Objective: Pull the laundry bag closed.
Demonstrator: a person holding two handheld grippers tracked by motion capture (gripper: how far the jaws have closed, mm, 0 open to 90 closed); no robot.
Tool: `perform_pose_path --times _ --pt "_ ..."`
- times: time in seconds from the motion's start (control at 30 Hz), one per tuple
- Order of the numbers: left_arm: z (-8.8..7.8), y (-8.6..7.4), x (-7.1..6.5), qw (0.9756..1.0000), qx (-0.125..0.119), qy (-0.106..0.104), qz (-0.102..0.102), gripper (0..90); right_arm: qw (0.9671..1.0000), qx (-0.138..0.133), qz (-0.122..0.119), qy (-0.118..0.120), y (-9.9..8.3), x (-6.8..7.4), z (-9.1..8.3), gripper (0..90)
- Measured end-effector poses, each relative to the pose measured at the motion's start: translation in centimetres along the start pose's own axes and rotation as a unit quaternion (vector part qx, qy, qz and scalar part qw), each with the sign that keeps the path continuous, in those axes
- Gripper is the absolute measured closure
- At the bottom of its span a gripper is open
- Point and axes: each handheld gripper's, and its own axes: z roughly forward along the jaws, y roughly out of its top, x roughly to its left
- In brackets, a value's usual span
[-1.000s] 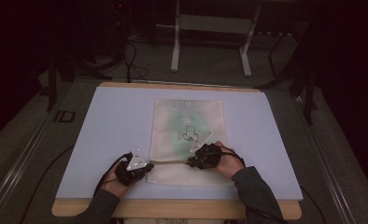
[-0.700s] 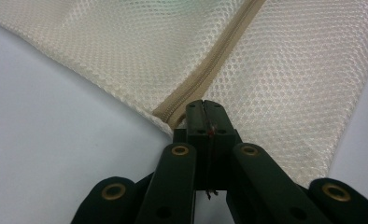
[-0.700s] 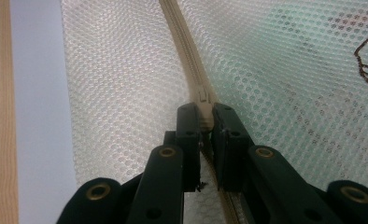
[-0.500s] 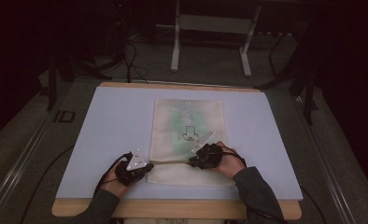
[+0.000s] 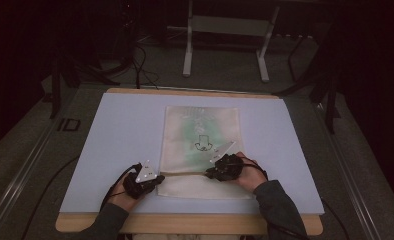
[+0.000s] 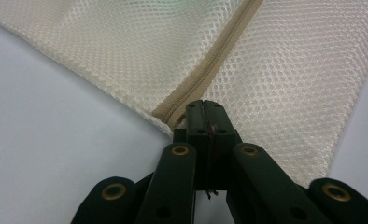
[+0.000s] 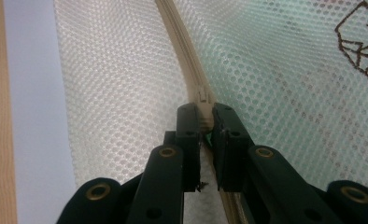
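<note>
Lying flat on blue mat: mesh bag; zipper unobstructed.

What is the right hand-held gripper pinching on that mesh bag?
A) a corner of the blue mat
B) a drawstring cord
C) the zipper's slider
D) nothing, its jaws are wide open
C: in the right gripper view the right hand-held gripper has its jaws closed on the zipper slider of the mesh bag.

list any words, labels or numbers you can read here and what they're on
"ID": pale letters on the dark floor left of the table.
Dark line drawing on the mesh bag: a symbol, not readable as text.
No other lettering readable.
</note>
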Motion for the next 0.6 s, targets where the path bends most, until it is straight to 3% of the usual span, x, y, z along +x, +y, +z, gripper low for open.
perform_pose_path --times 0.6 --pt "0.00 0.00 0.01 1.0000 0.000 0.000 0.000 89.5 1.0000 -0.003 0.008 -0.004 -0.76 -0.30 -0.70 82.0"
